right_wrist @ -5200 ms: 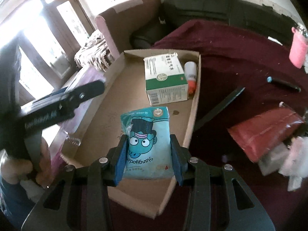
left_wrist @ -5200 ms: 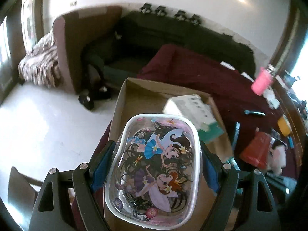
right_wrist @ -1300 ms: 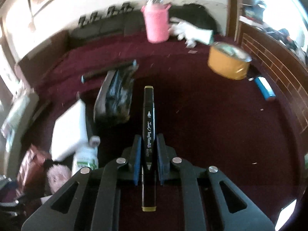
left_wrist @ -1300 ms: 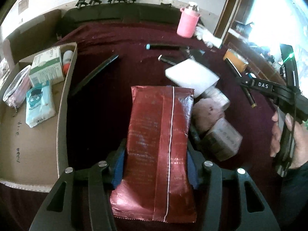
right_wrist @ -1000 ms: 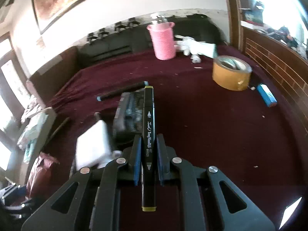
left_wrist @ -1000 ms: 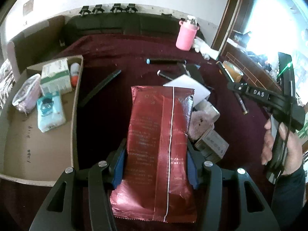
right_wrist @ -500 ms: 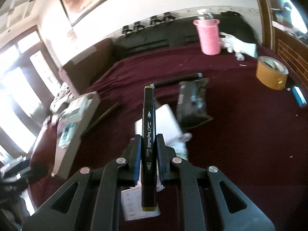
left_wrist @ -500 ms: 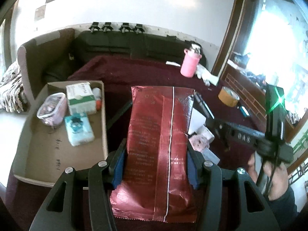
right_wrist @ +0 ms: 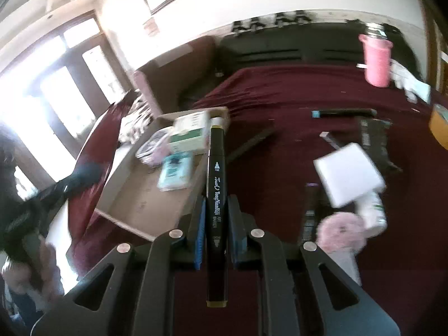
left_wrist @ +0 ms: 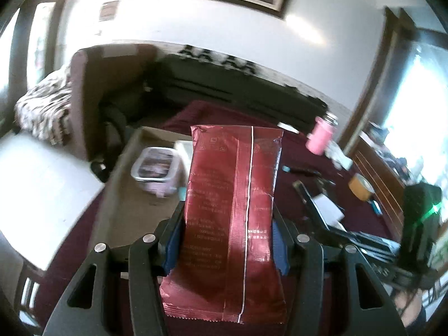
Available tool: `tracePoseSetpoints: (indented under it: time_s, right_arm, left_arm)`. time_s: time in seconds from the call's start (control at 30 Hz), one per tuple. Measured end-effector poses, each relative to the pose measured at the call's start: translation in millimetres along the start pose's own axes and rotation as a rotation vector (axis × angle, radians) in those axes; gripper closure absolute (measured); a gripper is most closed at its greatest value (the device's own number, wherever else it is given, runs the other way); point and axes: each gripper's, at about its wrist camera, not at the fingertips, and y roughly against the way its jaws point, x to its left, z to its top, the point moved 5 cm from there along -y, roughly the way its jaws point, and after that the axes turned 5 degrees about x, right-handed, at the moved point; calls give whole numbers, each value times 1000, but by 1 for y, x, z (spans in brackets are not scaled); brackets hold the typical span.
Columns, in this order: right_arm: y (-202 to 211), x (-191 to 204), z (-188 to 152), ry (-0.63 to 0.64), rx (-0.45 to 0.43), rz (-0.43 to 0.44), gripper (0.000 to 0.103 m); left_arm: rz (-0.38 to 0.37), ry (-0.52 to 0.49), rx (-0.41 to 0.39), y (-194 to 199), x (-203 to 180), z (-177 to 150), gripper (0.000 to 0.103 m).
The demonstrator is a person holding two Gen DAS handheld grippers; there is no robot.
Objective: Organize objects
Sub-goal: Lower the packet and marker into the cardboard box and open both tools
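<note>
text: "Touch TongYianLiJi MARKER" | on: black marker (right_wrist: 216, 196); red pouch (left_wrist: 233, 212) print: unreadable

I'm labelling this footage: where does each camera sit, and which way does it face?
Left wrist: on the left gripper, looking down its jaws, clamped on a red packet, toward the cardboard box; the other gripper shows at right.
Right wrist: on the right gripper, jaws shut on a black marker, facing the maroon table; a hand shows lower left.
Shared: box, pink bottle.
</note>
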Motion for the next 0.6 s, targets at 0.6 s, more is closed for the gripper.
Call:
tracePoseSetpoints:
  time_s: [0.6]
  right_arm:
    - [-107,78,14,16,172,109,90]
  left_arm:
    - [88,144,106,-63,91,-12,55]
